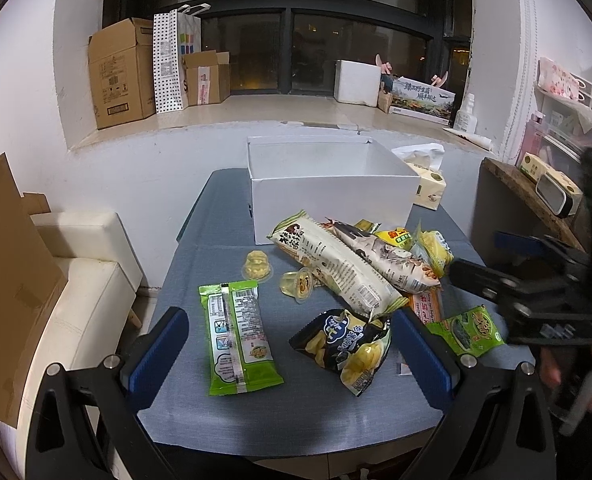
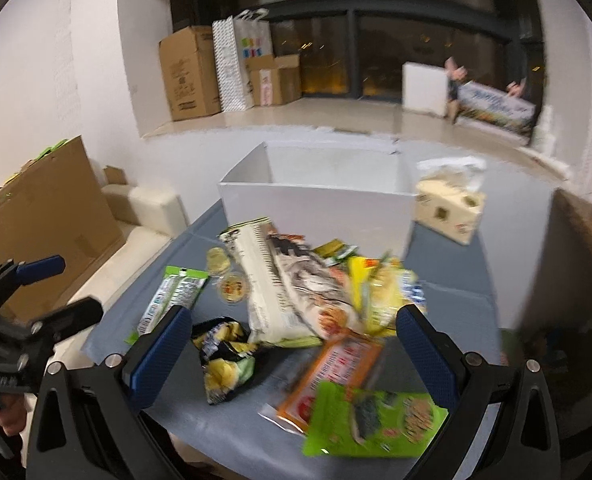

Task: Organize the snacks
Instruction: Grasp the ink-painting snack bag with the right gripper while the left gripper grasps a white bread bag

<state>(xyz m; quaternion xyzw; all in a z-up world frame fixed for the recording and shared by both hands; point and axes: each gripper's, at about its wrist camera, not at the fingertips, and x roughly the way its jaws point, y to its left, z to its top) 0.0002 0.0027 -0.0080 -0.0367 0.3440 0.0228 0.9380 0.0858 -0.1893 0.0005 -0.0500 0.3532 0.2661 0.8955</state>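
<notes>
While the open white cardboard box [image 1: 328, 192] at twelve o'clock held nothing visible, both the left gripper [image 1: 291, 344] and right gripper [image 2: 291, 344] hovered spread above the heaped snack packets [image 1: 356, 264], gripping nothing; first pick pending.

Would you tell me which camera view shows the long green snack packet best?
The left wrist view: the long green snack packet lies sharp and whole. In the right wrist view, it is blurred, its near end hidden behind a finger.

An open white cardboard box [image 1: 328, 200] stands upright at the far end of the blue-grey table. Before it lies a loose heap of crinkled foil snack packets [image 1: 360, 264], with 2 clear round jelly cups [image 1: 257, 266] just left. A flat green-and-white packet [image 1: 237, 336] and a black-and-yellow crisp bag [image 1: 348, 346] lie nearer, apart.
</notes>
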